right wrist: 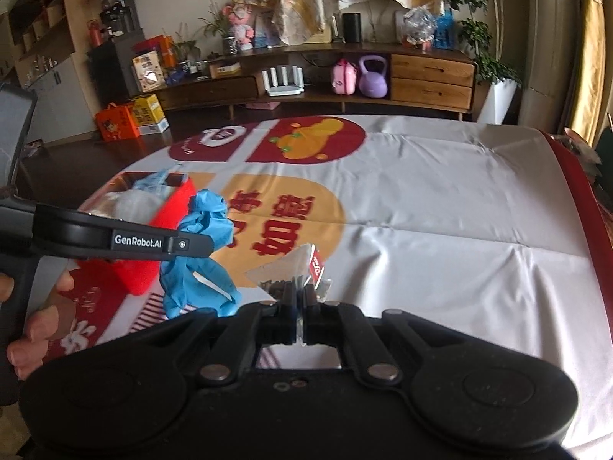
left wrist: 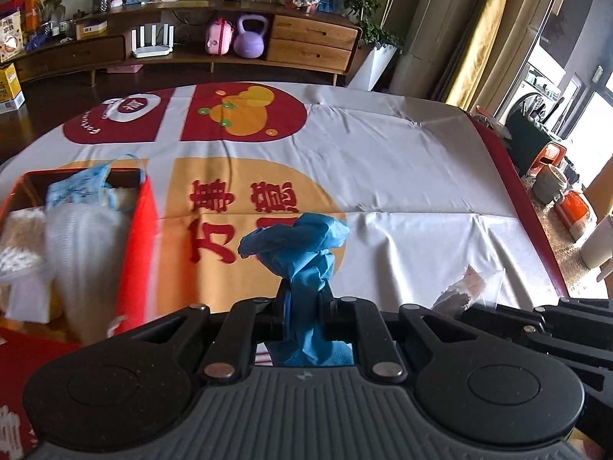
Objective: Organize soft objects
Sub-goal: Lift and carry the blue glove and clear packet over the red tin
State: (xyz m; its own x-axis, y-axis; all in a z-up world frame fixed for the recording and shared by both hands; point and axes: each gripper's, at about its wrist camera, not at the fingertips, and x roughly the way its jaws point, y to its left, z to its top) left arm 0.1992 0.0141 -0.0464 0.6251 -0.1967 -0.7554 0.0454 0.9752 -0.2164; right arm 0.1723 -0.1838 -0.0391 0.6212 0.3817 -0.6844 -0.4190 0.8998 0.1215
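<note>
I have the blue glove (left wrist: 302, 253) clamped in my left tool (left wrist: 304, 299), hanging limp above the bench (left wrist: 402, 176); it looks light, floppy and best pinched at its bunched middle. My right tool (right wrist: 301, 301) is clamped on a crinkly clear packet (right wrist: 295, 268). The red box (left wrist: 140, 237) already holds a face mask (left wrist: 82, 188) and white soft things.

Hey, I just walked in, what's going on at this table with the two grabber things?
A person is tidying soft items with two handheld grippers. The left gripper is shut on a crumpled blue glove, held up over the printed tablecloth. The right gripper is shut on a small clear plastic packet with a red label. To the left stands a red box that already holds a blue face mask and other white soft things.
</note>
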